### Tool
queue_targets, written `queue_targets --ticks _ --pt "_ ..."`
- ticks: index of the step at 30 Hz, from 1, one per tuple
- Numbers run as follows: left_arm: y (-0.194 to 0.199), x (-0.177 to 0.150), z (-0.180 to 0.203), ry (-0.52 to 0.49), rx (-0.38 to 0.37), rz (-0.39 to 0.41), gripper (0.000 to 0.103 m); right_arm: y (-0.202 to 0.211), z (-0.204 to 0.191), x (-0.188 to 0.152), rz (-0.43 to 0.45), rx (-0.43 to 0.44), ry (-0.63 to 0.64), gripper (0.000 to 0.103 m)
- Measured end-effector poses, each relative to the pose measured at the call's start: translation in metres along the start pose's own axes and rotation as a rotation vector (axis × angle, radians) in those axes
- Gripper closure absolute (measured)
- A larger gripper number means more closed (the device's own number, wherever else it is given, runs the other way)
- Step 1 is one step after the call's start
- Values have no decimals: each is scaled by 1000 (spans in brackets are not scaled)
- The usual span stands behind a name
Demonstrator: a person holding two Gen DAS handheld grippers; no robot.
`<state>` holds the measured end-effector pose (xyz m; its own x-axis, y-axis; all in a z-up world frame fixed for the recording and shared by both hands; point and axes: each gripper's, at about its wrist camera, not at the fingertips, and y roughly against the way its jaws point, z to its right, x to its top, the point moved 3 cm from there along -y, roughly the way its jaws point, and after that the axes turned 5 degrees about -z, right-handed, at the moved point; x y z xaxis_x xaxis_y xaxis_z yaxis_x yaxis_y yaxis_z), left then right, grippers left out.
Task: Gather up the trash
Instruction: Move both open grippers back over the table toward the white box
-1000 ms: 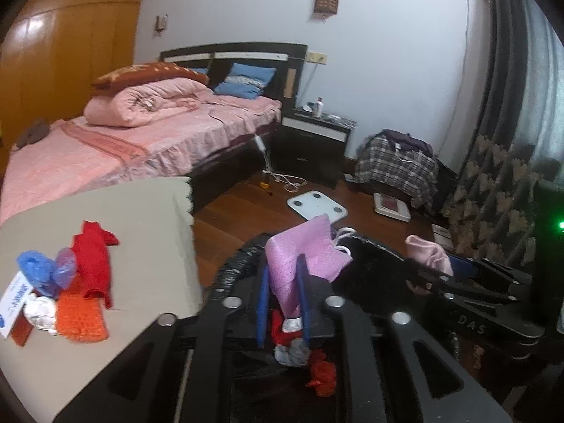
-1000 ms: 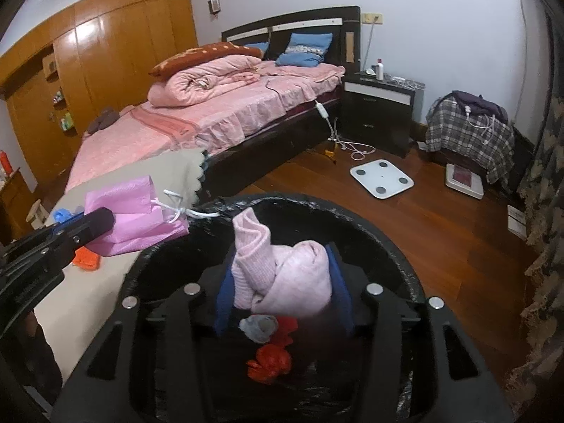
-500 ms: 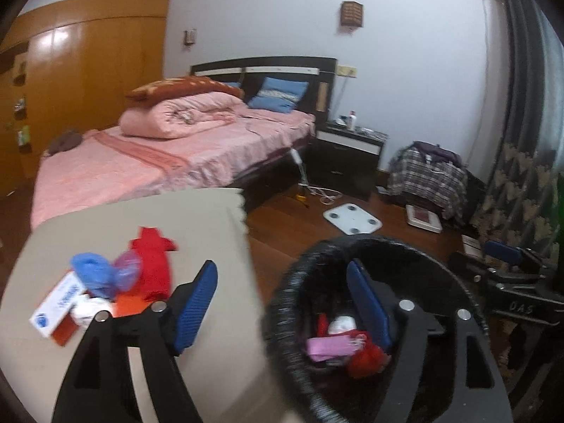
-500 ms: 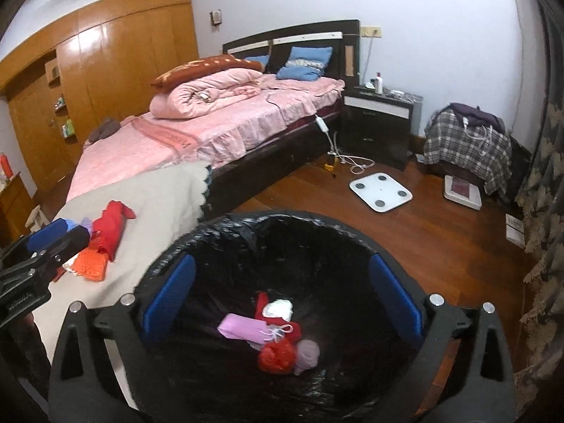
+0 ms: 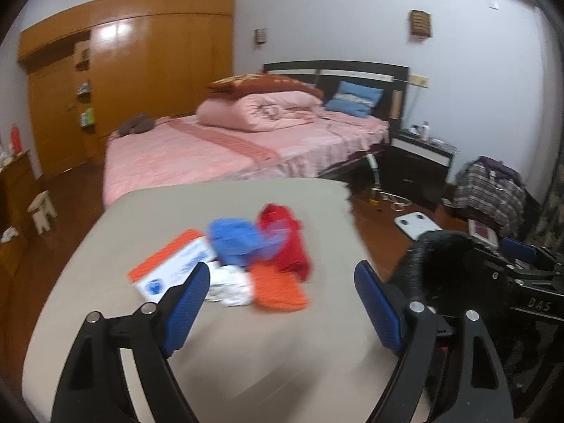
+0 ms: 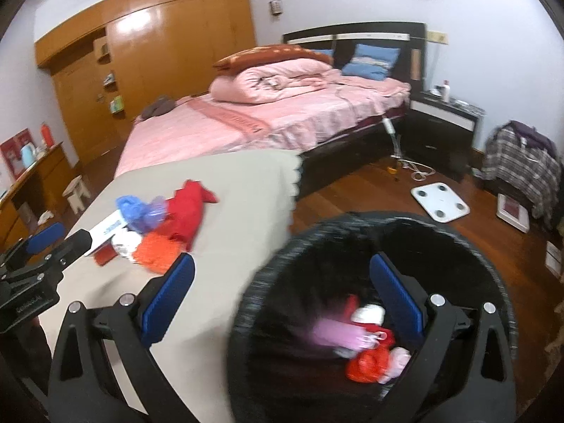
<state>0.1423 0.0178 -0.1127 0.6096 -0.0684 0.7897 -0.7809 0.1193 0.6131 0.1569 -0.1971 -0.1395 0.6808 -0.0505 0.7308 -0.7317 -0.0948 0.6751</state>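
Note:
A pile of trash lies on the beige table [image 5: 246,352]: a red cloth [image 5: 285,243], a blue plastic bag [image 5: 236,243], an orange cloth [image 5: 278,290], a white crumple [image 5: 229,283] and an orange-and-white box [image 5: 169,268]. My left gripper [image 5: 280,271] hovers just short of the pile, its jaws opening with nothing between them. My right gripper [image 6: 281,259] is open and empty, straddling the table edge and the rim of the black-lined bin [image 6: 268,282]. Inside the bin lie a pink bag [image 6: 335,335] and red scraps [image 6: 366,366].
A pink bed [image 5: 246,141] stands behind the table, with a dark nightstand [image 5: 416,165] to its right. A white scale [image 6: 440,201] and cables lie on the wooden floor beyond the bin. A small stool [image 5: 42,211] sits at far left.
Both grippers let go of their pink items, which now lie in the bin, and opened wide. Both then swung left, from over the bin towards the table.

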Motion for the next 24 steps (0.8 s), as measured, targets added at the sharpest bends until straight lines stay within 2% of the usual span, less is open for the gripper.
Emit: queue_targets --ticks 5,12,18,24 --pt "-8 -7 -51 57 91 -10 21 -24 -37 5 -16 39 33 6" --pt "-30 -18 -107 113 170 -37 21 -53 -76 11 -43 74 74 6" --pt "-51 -24 -131 137 175 -63 21 -73 -94 11 -65 85 100 6" --pt "-68 -28 -144 159 148 -88 22 -88 -104 9 -84 88 118 6"
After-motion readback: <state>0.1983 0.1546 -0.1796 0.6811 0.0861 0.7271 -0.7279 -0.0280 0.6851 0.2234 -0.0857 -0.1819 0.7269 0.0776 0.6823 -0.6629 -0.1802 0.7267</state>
